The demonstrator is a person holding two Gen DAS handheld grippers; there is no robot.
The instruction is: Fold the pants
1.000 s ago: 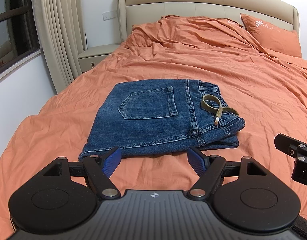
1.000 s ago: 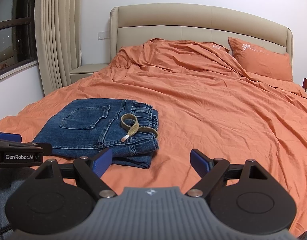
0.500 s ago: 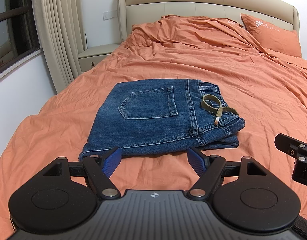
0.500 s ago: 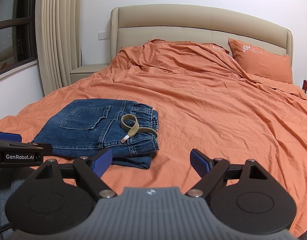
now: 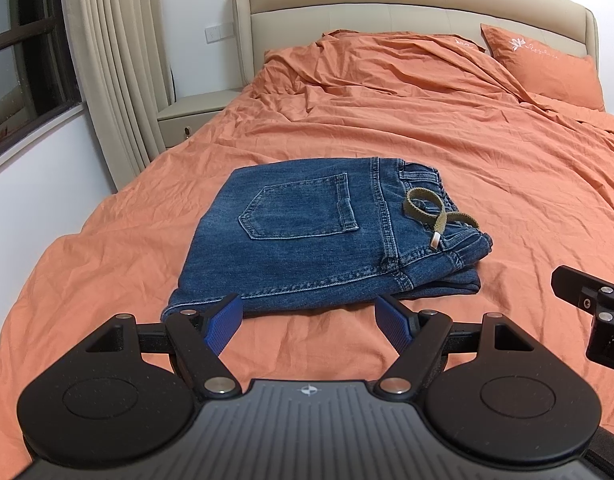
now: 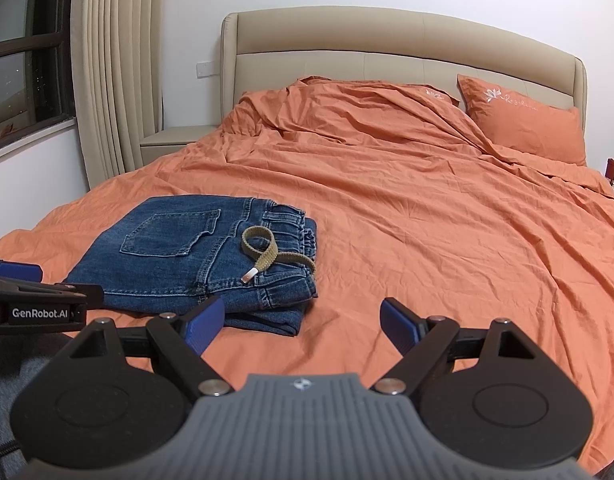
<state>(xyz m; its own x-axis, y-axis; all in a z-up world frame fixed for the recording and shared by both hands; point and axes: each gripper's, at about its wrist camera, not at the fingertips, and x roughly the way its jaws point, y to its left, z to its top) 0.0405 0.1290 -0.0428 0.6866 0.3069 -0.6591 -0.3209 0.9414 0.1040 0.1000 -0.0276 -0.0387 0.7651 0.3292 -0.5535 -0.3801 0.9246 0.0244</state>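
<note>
We see the jeans [image 5: 307, 240] folded flat on the bed [image 5: 447, 140], drawstring [image 5: 431, 216] looped on top. Left gripper [image 5: 309, 320] and right gripper [image 6: 301, 318] hover just short of them, both spread wide, holding nothing.

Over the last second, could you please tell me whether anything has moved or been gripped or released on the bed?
Nothing has visibly changed. The folded jeans lie in the same spot on the orange bed cover with the olive drawstring looped on the waistband, and both the left gripper and the right gripper stay open, holding nothing, just short of the near edge of the jeans.
</note>
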